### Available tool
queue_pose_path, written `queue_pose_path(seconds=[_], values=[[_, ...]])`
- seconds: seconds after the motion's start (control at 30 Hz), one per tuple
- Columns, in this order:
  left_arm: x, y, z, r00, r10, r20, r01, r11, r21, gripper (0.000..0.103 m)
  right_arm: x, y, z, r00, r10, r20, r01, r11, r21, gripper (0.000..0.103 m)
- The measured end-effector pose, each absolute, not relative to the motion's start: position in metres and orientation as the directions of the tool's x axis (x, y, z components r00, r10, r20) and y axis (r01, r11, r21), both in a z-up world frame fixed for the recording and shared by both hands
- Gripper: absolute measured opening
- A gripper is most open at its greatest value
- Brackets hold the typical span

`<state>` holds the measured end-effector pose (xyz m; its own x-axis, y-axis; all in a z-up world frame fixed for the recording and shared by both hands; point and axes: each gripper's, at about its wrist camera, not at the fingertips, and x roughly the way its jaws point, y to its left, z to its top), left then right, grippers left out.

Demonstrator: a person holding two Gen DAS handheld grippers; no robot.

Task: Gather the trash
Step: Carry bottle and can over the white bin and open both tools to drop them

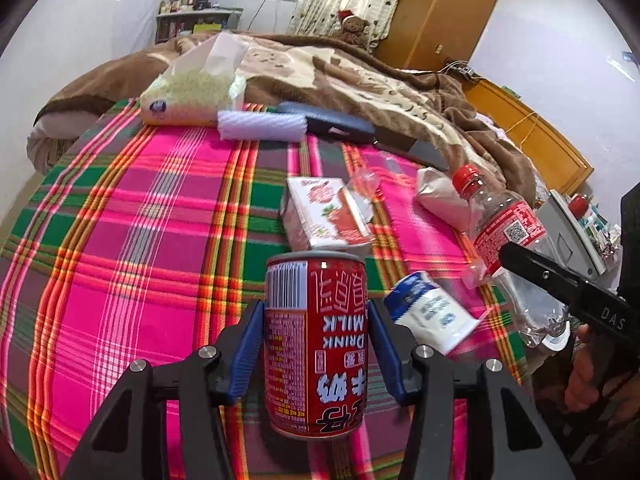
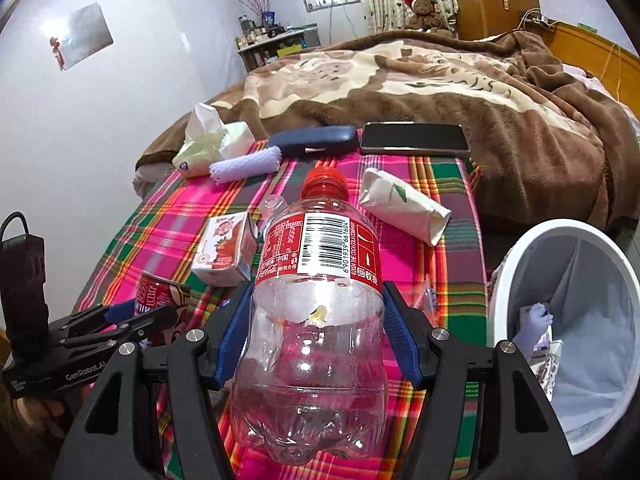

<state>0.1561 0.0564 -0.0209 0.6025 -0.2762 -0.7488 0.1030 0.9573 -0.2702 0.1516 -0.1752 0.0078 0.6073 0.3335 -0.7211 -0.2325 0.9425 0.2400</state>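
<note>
Red milk can (image 1: 316, 344) sits upside down in the left gripper (image 1: 316, 320), its blue jaws clenched on the can's sides, lifted above the plaid bedspread (image 1: 140, 208). Right gripper (image 2: 316, 336) grasps a clear plastic bottle (image 2: 312, 320) with a red cap — jaws pressed against its body. Beyond the bottle lie a strawberry drink carton (image 2: 226, 248), a crumpled paper wrapper (image 2: 404, 206), a phone (image 2: 414, 138) and a dark case (image 2: 312, 142). Right of the bottle, beside the bed, stands a white bin (image 2: 500, 280) with some trash already inside.
</note>
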Motion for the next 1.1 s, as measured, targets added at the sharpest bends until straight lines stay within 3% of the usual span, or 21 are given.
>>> queue_pose_path(seconds=[0.5,1.1], values=[[0.119,0.03,0.04,0.709,-0.298,-0.64,0.179,0.953,-0.246,0.052,0.122,-0.21,0.029,0.681,0.323,-0.657,-0.186,0.944,0.272,0.064],[0.123,-0.089,0.065,0.649,-0.471,-0.598,0.408,0.878,-0.249,0.052,0.096,-0.295,0.041,0.751,0.157,-0.641,0.008,0.969,0.248,0.064]])
